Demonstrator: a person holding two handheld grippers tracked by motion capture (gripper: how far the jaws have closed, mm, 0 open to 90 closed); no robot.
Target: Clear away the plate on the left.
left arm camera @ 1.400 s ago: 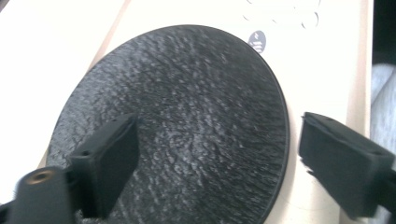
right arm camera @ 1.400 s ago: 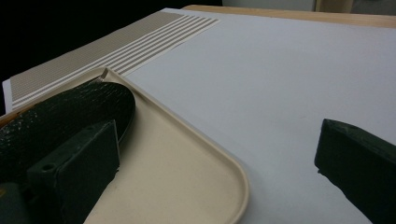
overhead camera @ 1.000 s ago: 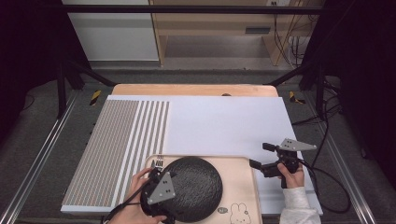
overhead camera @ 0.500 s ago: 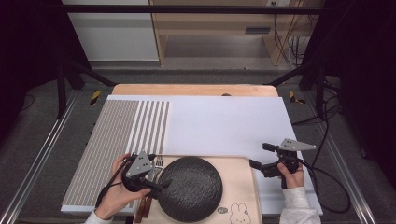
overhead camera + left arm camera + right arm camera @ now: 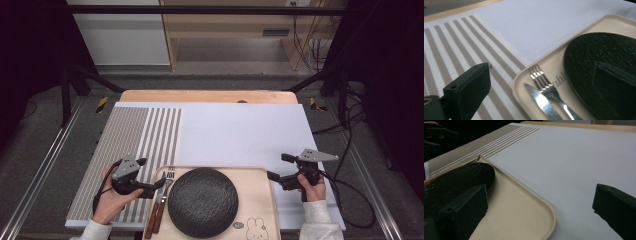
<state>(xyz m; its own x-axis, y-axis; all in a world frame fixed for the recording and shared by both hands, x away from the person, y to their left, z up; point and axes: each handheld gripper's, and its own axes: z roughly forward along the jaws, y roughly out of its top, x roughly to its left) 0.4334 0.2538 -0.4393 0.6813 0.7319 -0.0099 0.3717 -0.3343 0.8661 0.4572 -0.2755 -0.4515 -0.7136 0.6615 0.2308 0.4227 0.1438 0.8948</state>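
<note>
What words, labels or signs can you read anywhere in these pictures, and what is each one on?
"abbi": part of a word printed on the tray, seen in the left gripper view between the fork and the plate; the rest is hidden.
Small round mark beside a rabbit drawing on the tray's near edge, in the high view: too small to read.
Nothing else readable.

The knife (image 5: 150, 223) and fork (image 5: 161, 212) handles (wooden, both) run off the high view's bottom edge.
</note>
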